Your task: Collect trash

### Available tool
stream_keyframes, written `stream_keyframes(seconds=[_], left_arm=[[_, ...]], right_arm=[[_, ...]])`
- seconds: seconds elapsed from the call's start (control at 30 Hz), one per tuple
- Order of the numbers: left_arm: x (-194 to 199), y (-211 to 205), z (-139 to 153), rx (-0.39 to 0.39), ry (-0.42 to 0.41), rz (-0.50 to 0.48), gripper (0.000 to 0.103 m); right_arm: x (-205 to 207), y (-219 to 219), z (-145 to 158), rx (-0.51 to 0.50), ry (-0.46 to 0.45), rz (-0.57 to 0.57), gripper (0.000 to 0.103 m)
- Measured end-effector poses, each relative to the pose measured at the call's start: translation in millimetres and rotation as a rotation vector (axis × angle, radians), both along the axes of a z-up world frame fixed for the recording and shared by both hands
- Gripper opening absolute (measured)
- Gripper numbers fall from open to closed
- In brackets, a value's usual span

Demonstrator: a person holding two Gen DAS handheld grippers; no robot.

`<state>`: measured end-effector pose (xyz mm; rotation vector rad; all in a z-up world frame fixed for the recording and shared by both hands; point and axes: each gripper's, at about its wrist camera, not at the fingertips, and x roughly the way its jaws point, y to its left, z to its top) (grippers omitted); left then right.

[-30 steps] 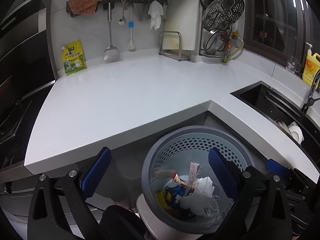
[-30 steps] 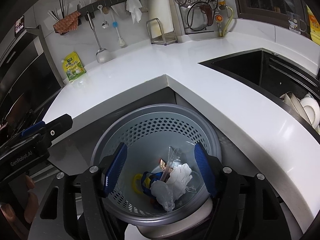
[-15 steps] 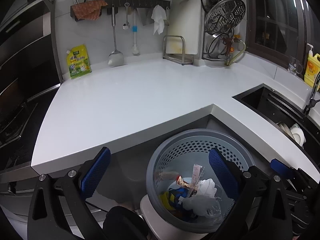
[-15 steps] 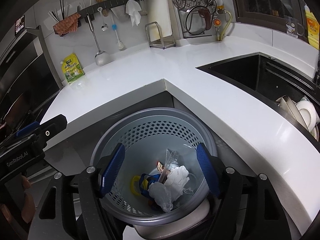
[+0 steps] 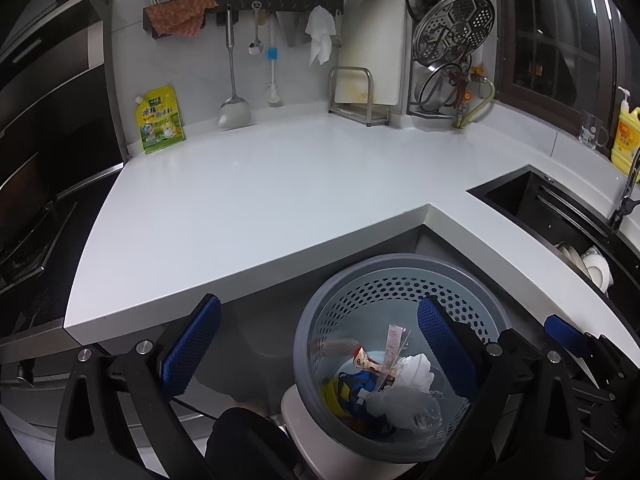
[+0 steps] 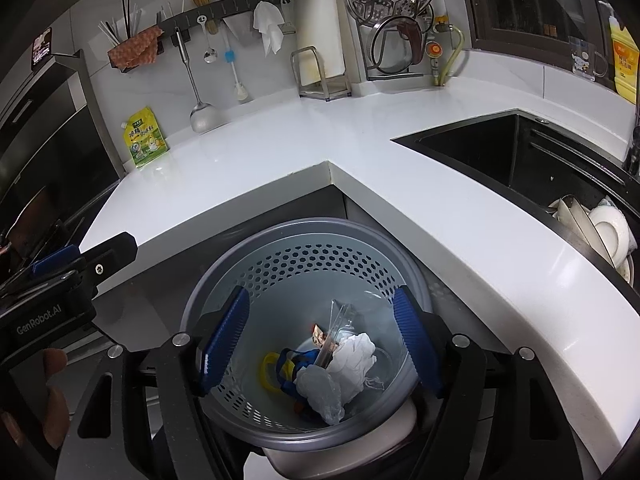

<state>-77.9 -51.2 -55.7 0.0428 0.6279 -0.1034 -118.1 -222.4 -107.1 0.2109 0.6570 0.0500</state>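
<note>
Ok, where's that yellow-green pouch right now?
The yellow-green pouch stands at the back left of the white counter, leaning on the wall, left of the hanging ladle.

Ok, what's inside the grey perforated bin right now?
Inside the bin: white crumpled tissue, a clear plastic bag, a small snack wrapper, something yellow and something blue. Anything beneath the pile is covered.

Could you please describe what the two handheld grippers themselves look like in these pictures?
Both are black, angular frames with cut-out slots and silver bolts at the pivots. The left gripper and the right gripper each carry two long fingers faced with ribbed blue pads. In the right wrist view, the left gripper's body shows white lettering reading GenRobot.AI. No cables or sleeves are visible.
</note>
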Motion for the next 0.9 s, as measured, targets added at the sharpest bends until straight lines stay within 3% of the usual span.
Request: stream_keyframes(seconds=[0.9], left_arm=[[1.0, -1.5, -2.3, 0.012, 0.017, -0.008, 0.097]], right_arm=[[-0.2, 3.2, 0.0, -0.011, 0.0, 0.002, 0.071]])
